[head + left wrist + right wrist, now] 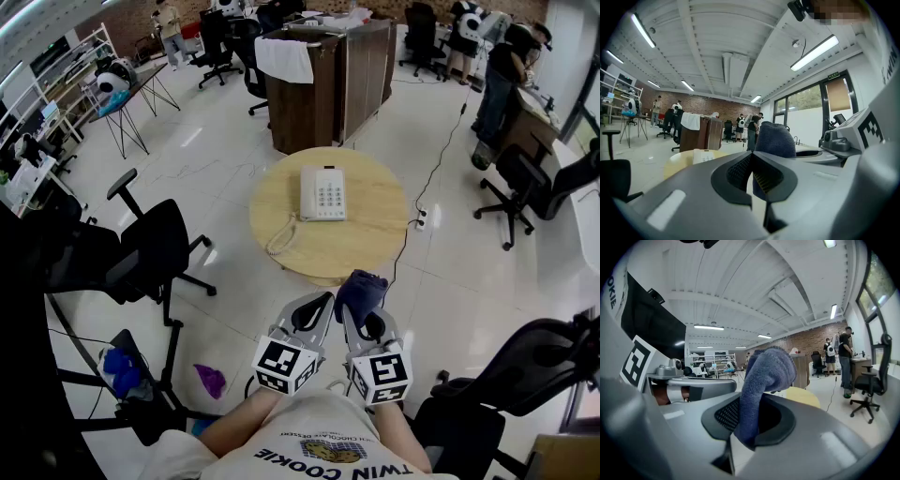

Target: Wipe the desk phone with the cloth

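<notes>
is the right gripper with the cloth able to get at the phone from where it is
Probably not yet: the right gripper, shut on the cloth, seems short of the table, and the phone lies mid-table. Nothing blocks the way, so stepping closer should do.

I find the desk phone point(323, 193) white, lying flat mid-way on the round table point(375, 239), handset point(307, 192) cradled, coiled cord point(281, 239) trailing to the table's left edge. The cloth point(766, 376), dark blue and bunched, stands upright, pinched in my right gripper point(749, 425).
</notes>
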